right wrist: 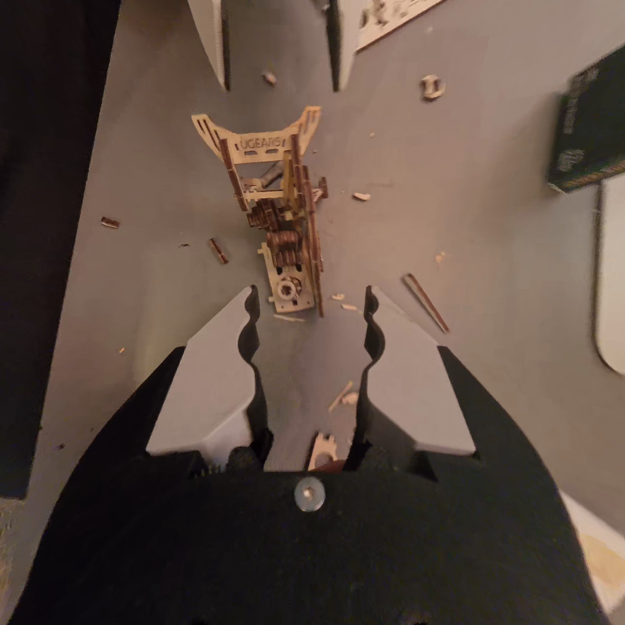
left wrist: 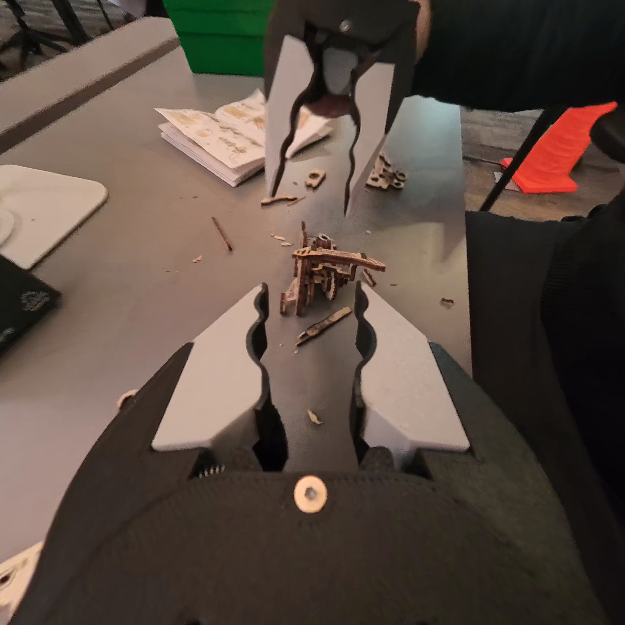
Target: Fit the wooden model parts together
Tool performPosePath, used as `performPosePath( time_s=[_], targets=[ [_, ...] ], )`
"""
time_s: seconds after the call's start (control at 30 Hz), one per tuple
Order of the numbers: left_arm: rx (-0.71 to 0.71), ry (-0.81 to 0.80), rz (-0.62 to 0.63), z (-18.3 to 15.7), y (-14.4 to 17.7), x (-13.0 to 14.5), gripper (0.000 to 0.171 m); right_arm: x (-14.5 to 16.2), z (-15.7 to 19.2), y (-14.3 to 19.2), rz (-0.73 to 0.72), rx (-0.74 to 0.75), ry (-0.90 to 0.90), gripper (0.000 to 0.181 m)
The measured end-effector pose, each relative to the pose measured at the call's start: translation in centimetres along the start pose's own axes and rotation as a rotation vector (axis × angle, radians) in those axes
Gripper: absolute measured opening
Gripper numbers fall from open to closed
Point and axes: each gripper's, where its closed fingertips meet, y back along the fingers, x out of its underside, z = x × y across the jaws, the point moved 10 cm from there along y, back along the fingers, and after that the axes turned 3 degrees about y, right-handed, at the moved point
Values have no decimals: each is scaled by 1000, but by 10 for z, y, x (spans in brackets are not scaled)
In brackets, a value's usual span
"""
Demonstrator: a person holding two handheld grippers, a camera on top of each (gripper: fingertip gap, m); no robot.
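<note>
Gearwork of the half-built wooden model (left wrist: pixel 324 270) sits on the grey desk (left wrist: pixel 135 270) just ahead of my left claw (left wrist: pixel 311 291), between it and my right claw (right wrist: pixel 309 291). Both claws are spread and empty. I judge a careless pinch could crush its thin frame, or topple it onto the loose strip (left wrist: pixel 323 326) just beside it.
</note>
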Motion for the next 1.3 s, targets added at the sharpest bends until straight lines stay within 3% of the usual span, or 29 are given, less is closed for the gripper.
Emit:
performPosePath(
  time_s=[0.17,0.3,0.47,0.67,0.73,0.93,1.13,1.3],
  targets=[
    [-67,-10,-62,0,25,-11,47,20,10,74,-67,172,-196,53],
    [-69,-16,-67,-2,23,-15,47,44,36,95,28,259,-286,38],
    [-54,-43,-10,-11,4,-15,56,64,50,85,42,291,-401,29],
    [-46,-57,-3,-12,-3,-24,64,90,32,51,177,282,-428,29],
    [-43,-60,10,-12,-5,-23,67,95,25,43,162,247,-436,29],
    [-12,-55,67,-9,-19,-11,76,94,16,38,120,159,-450,13],
    [38,-73,117,-11,-35,-5,83,94,18,37,102,157,-451,12],
    [19,-77,120,-13,-26,-10,86,84,24,47,45,190,-461,12]
  ],
)
